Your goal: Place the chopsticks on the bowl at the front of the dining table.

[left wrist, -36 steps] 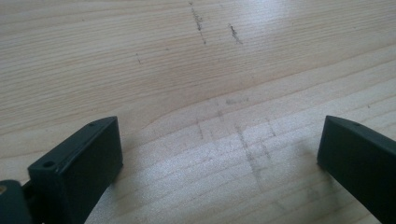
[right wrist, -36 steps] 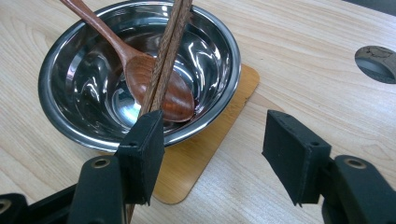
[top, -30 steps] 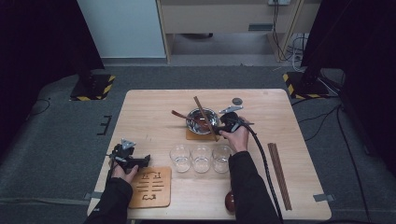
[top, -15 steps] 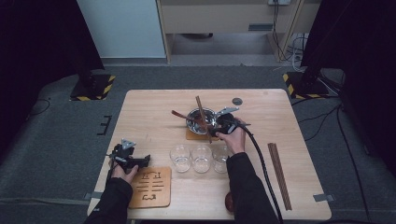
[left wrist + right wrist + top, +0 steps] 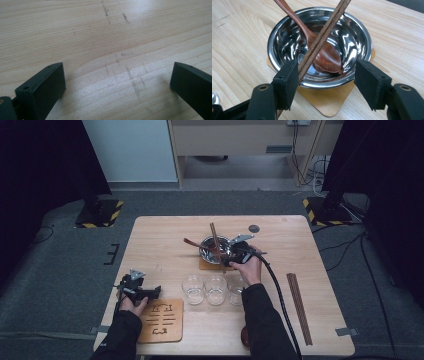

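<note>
A steel bowl [image 5: 319, 45] stands on a small wooden coaster [image 5: 329, 100] in the middle of the table. A dark wooden spoon [image 5: 324, 55] rests in the bowl [image 5: 216, 249], and a pair of brown chopsticks [image 5: 322, 37] lies slanted across it. My right gripper [image 5: 327, 75] is at the bowl's near rim, open. The lower end of the chopsticks lies against its left jaw's inner face, and the other jaw stands well clear. In the high view the right gripper [image 5: 234, 257] sits just right of the bowl. My left gripper [image 5: 151, 292] rests open at the table's near left, with bare wood between its jaws [image 5: 117, 80].
Three empty glasses [image 5: 216, 289] stand in a row in front of the bowl, close to my right forearm. A slotted wooden trivet [image 5: 161, 320] lies beside the left hand. Another pair of chopsticks [image 5: 299, 307] lies at the right. A small dark disc [image 5: 254, 228] sits beyond the bowl.
My right gripper has shifted slightly left and nearer, from the bowl's right side toward its near rim. The left hand has not moved.
</note>
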`<state>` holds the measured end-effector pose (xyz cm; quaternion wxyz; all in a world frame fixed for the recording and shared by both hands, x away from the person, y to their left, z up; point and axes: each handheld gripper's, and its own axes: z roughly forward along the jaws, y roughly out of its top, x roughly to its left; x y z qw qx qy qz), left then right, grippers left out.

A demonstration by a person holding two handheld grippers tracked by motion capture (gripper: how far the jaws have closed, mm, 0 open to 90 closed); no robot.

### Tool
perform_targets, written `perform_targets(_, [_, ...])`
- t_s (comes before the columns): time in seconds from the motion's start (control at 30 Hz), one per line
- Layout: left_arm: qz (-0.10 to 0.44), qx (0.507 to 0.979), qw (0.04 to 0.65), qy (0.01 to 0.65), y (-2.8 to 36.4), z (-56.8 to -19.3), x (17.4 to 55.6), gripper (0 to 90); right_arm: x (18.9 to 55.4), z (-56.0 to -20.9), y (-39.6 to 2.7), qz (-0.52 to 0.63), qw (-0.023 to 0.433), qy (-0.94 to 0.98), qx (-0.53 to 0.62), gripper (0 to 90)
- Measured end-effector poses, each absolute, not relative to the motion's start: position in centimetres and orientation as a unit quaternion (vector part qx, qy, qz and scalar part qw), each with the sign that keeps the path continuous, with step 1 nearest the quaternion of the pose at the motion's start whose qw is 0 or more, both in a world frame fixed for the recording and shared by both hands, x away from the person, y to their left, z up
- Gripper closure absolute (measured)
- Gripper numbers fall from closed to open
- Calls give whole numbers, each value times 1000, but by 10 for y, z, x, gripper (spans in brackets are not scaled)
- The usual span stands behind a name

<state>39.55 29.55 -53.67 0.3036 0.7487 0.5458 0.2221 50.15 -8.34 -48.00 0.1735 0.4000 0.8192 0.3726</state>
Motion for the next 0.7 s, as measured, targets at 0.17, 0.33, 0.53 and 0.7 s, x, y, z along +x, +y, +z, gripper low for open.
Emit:
perform_targets(0.17, [222, 749, 304, 546, 295, -537, 395, 0, 503, -480, -86, 368, 176, 819, 404, 359])
perform_targets(0.33, [222, 749, 304, 546, 295, -537, 395, 0, 503, -482, -85, 360, 177, 824, 401, 357])
perform_targets(0.53, [222, 749, 304, 546, 295, -537, 395, 0, 501, -483, -80, 362, 175, 825, 396, 349])
perform_targets(0.7, [222, 749, 304, 546, 295, -537, 395, 0, 500, -484, -79, 362, 174, 827, 392, 343])
